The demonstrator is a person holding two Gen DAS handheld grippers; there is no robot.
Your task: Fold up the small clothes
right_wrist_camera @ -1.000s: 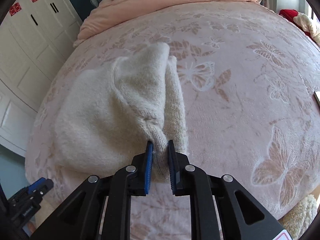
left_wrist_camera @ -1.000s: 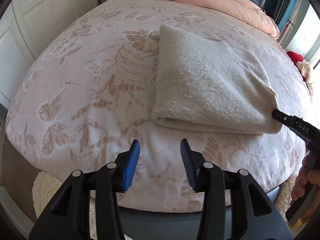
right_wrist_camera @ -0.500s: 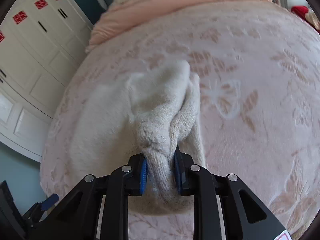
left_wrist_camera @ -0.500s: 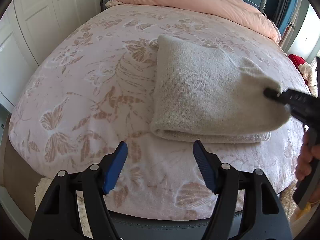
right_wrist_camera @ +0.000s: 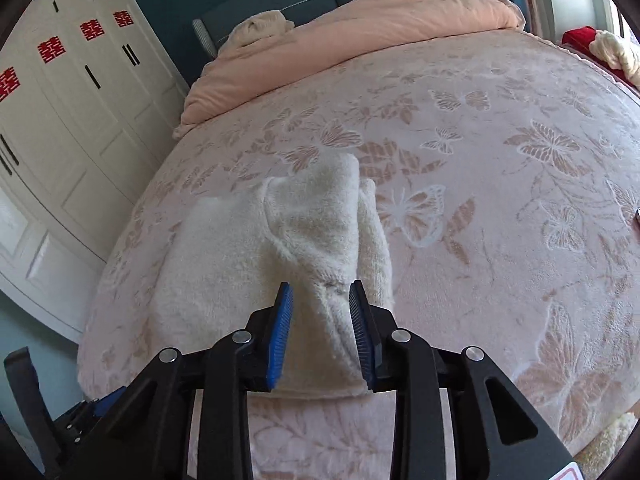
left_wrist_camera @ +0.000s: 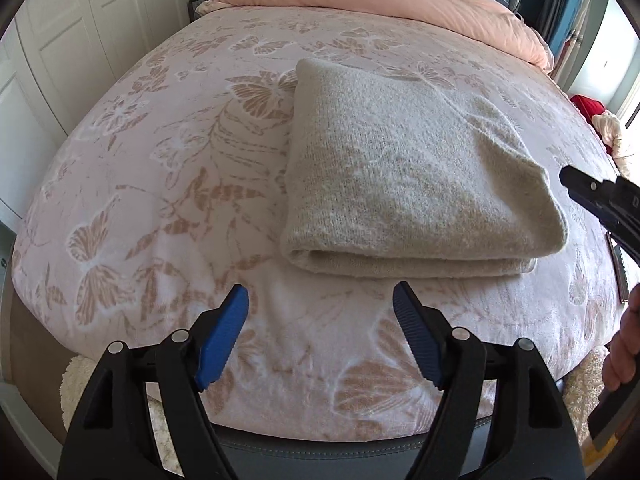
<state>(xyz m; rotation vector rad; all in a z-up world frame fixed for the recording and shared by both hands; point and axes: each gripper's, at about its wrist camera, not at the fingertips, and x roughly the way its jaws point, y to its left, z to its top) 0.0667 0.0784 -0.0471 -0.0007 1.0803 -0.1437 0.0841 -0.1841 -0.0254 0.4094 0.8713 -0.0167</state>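
Observation:
A cream knit garment (left_wrist_camera: 400,176) lies folded in a thick rectangle on the butterfly-patterned bed cover (left_wrist_camera: 160,168). My left gripper (left_wrist_camera: 320,292) hovers just in front of the garment's near fold, its jaws opening wide with nothing between them. In the left wrist view my right gripper (left_wrist_camera: 568,179) sits off the garment's right corner, a small gap apart. In the right wrist view the right gripper (right_wrist_camera: 320,286) is over that same corner of the garment (right_wrist_camera: 248,264). Its jaws are opening, and the cloth lies between and below the pads without being pinched.
A pink duvet (left_wrist_camera: 400,0) is bunched at the head of the bed. White wardrobe doors (right_wrist_camera: 60,120) run along the left side. A red item (left_wrist_camera: 588,106) lies at the far right, and a cream rug (left_wrist_camera: 76,376) below the bed's near edge. A person's hand (left_wrist_camera: 624,352) holds the right gripper.
The right gripper had the garment's corner pinched and lifted; its jaws have parted and the corner has dropped flat. The left gripper's jaws have spread much wider.

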